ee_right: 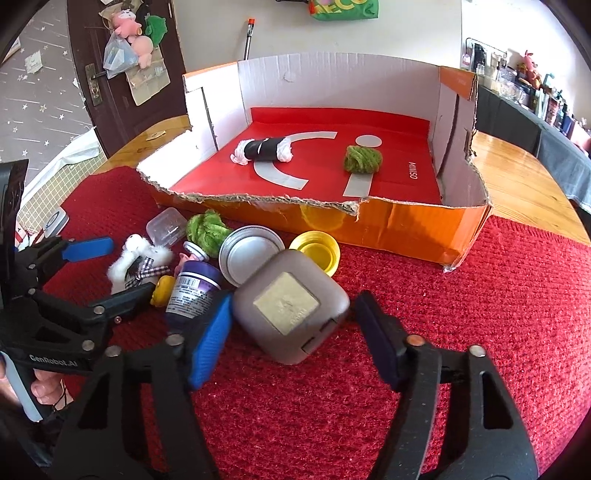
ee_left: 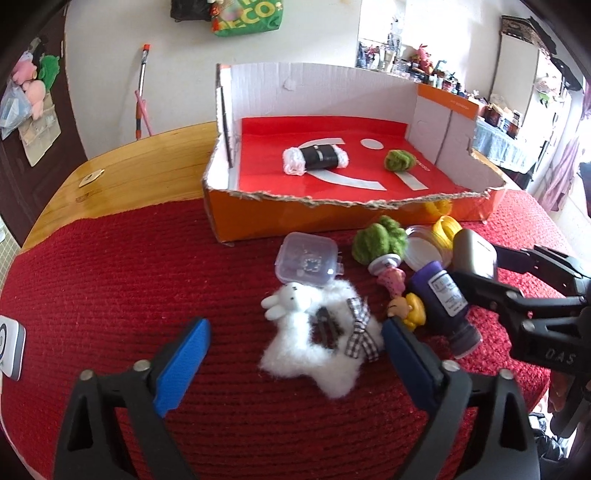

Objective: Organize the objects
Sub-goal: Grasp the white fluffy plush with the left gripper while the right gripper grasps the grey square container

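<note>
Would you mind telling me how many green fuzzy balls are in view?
2: one green ball lies inside the box, the other on the red mat in front of it, among the clutter. More may be hidden.

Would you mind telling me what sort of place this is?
Probably a lived-in home: a wooden table under a red knitted cloth, plush toys hanging on the door, and cluttered shelves behind.

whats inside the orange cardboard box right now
Two things lie in the orange cardboard box, on its red liner: a black roll with white fluffy ends and a green fuzzy ball. The liner hides the box floor.
</note>
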### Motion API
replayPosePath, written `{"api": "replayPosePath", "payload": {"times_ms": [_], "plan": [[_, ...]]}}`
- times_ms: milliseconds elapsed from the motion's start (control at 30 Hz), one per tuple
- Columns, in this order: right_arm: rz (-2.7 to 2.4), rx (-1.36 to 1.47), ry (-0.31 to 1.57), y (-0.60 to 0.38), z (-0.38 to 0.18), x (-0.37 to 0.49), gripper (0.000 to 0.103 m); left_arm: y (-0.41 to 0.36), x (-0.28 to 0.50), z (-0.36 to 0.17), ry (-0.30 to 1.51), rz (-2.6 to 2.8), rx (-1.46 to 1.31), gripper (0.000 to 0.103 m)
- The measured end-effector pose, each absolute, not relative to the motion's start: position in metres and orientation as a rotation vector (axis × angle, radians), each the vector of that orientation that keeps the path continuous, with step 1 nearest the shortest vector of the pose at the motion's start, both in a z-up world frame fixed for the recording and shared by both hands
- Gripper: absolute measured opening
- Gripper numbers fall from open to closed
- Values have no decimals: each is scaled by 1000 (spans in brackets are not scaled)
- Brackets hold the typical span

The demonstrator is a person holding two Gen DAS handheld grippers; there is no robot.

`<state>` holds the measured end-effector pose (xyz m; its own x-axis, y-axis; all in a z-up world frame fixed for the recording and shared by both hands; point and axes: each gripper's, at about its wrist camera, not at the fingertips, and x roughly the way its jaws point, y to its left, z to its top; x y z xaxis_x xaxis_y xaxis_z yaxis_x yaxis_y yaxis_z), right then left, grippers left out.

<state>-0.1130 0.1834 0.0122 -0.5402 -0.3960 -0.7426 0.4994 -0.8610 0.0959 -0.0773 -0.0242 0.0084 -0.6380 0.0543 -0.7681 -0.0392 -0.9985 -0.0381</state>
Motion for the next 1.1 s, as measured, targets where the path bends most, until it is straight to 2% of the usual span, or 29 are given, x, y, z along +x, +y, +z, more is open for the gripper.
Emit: {"api": "replayPosePath", "payload": {"times_ms": [33,233,467,533,767,800,833,933,1033,1100], "plan": [[-2374,1102,166,184,12,-113,59,-23,-77,9,-21,2792,-1304,85],[-2365,1100,157,184,13,-111,59,-15,-76,12,11,2756,-1275,63],[-2355,1098,140,185,14,-109,59,-16,-72,17,-17,2748,-1253,52],[-2350,1095,132,186,15,-108,59,-17,-71,20,-26,2754,-1240,46],[-2343,1088,130,184,16,-106,59,-17,-69,22,-29,2750,-1232,40],[-2342,1087,131,184,16,-105,59,-17,-68,23,-37,2747,-1226,38],[-2342,1086,132,184,16,-105,59,-17,-67,25,-47,2741,-1217,26],[-2342,1084,132,184,17,-105,59,-16,-64,30,-57,2724,-1192,26],[-2347,1083,130,184,18,-105,59,-17,-64,32,-53,2734,-1181,8],[-2349,1083,125,185,19,-105,59,-21,-67,30,-80,2724,-1195,8]]}}
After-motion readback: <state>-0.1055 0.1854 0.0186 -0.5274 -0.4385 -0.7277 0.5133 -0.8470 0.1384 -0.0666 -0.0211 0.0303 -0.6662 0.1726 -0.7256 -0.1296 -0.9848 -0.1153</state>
